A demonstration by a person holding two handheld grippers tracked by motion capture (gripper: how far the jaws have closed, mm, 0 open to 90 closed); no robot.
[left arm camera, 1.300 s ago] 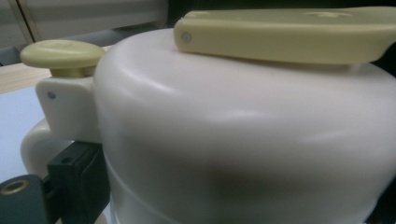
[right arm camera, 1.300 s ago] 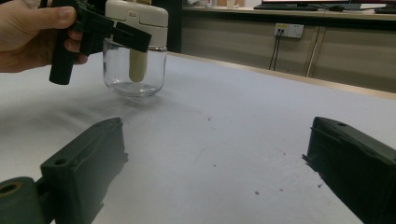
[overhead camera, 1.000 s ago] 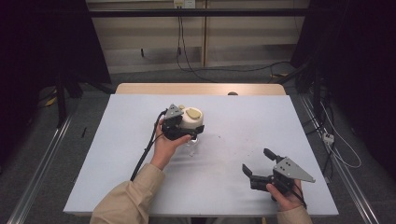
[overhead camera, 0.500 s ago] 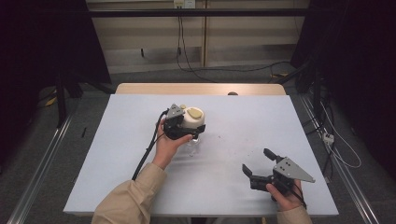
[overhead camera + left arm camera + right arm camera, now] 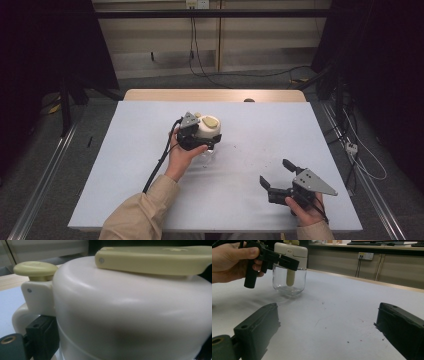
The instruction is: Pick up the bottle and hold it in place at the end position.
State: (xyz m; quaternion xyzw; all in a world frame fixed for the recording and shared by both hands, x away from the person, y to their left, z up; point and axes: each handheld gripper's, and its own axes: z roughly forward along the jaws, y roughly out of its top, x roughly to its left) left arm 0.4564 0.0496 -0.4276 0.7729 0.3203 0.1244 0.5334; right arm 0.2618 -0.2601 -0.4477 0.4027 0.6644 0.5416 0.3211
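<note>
A clear glass jar (image 5: 209, 154) with a cream lid (image 5: 208, 128) is near the middle of the pale table (image 5: 140, 130). A pale yellow lever and knob sit on the lid (image 5: 130, 307), and a cream tube hangs inside the jar (image 5: 290, 277). My left gripper (image 5: 204, 140) is shut on the lid, one jaw at each side, and its black finger (image 5: 41, 336) presses the lid's wall. I cannot tell whether the jar's base touches the table. My right gripper (image 5: 274, 171) rests low at the front right, open with nothing between its jaws (image 5: 328, 307), pointing toward the jar.
A strip of bare wood (image 5: 215, 95) runs along the table's far edge. Small dark specks (image 5: 348, 341) dot the surface between the gripper and the jar. Cables (image 5: 200, 65) lie on the floor behind, and metal rails (image 5: 40, 195) flank the table.
The left gripper and the jar have shifted very slightly to the right. The right gripper has stayed where it was.
</note>
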